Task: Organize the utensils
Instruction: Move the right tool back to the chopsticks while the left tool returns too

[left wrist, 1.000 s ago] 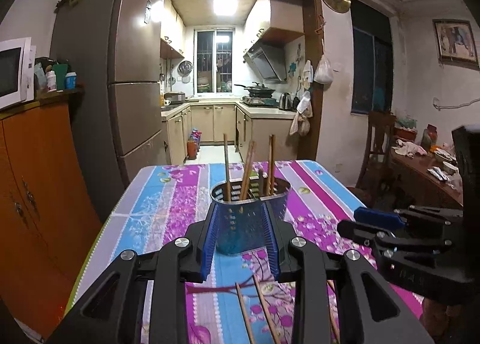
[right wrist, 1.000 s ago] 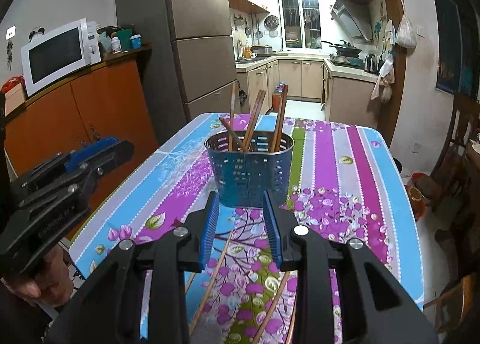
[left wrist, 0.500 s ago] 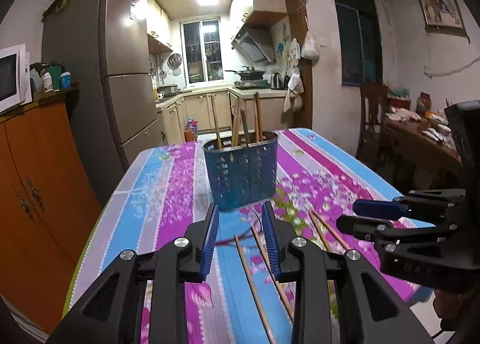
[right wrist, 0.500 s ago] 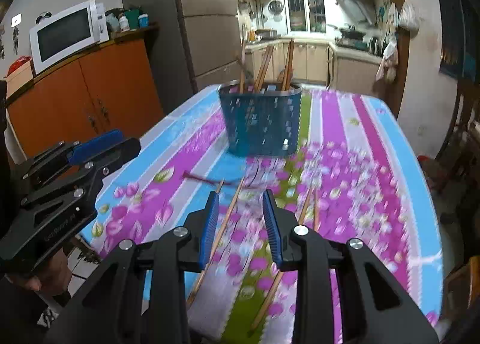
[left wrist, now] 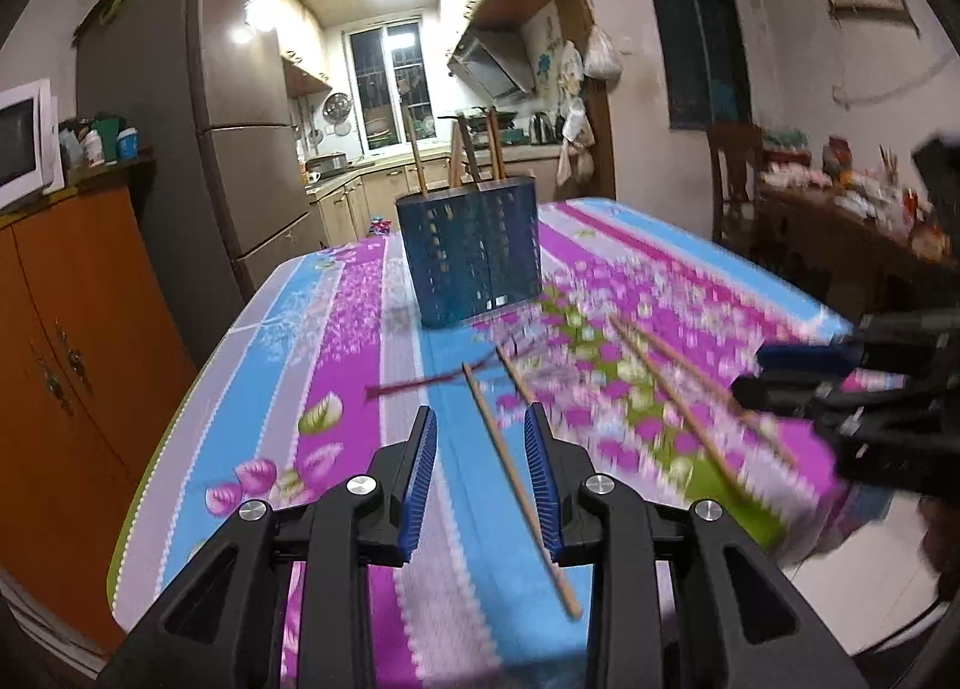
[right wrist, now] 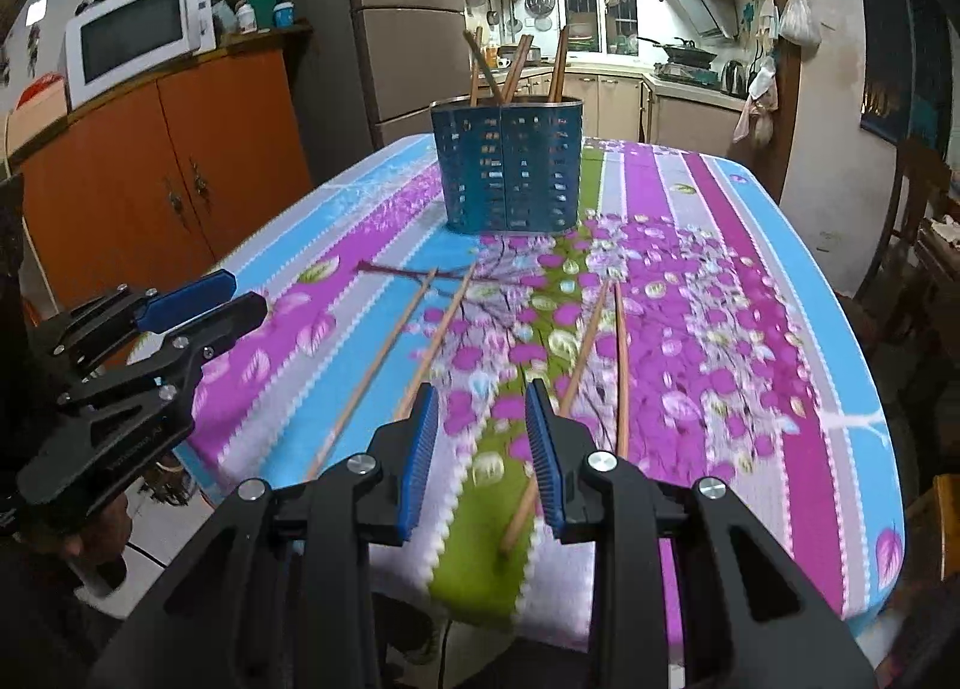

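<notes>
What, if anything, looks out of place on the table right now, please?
Four chopsticks lie loose and splayed on the tablecloth in front of the blue holder, while others stand inside it. Both grippers are open and empty.

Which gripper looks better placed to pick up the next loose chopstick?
Left, probably. The left gripper is open with a chopstick lying between its fingers. The right gripper is open too, but its nearest chopstick crosses under one finger.

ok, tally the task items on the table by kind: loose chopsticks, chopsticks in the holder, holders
Loose chopsticks on the tablecloth: 4 (first, second, third, fourth)
Chopsticks standing in the holder: 4 visible
Blue perforated holder: 1
Total: 9
</notes>
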### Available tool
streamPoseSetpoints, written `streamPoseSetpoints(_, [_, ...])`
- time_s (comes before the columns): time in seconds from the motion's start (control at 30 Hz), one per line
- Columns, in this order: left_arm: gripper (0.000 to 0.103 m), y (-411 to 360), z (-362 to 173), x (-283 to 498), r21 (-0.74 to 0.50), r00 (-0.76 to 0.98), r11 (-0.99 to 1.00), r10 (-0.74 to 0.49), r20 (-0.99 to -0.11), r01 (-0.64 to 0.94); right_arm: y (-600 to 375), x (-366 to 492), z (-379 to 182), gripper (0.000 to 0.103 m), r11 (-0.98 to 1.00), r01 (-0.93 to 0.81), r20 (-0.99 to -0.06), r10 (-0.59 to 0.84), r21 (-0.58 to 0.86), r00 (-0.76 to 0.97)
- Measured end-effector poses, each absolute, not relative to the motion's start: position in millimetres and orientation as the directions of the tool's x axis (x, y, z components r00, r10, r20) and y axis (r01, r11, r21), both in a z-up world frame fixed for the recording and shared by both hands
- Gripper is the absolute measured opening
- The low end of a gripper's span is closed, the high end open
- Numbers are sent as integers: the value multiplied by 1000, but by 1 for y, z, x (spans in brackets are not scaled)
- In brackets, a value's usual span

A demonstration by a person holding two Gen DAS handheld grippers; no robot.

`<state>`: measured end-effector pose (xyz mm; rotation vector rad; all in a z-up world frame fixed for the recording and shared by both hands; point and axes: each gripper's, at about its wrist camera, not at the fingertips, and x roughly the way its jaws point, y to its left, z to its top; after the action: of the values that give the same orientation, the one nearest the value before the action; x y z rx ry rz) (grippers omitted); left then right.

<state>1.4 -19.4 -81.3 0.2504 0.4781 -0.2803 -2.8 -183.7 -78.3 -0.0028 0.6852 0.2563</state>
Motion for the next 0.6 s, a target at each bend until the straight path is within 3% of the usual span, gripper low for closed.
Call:
streamPoseSetpoints(0.2, [32, -19, -122, -23, 225, 834, 906, -202, -514, 358, -190, -31, -109, 29, 973, -225, -652, 208, 58, 729])
streamPoseSetpoints(0.6, [32, -24, -153, -43, 185, 812, 904, -236, -534, 385, -192, -52, -141, 28, 975, -223, -632, 178, 8, 754])
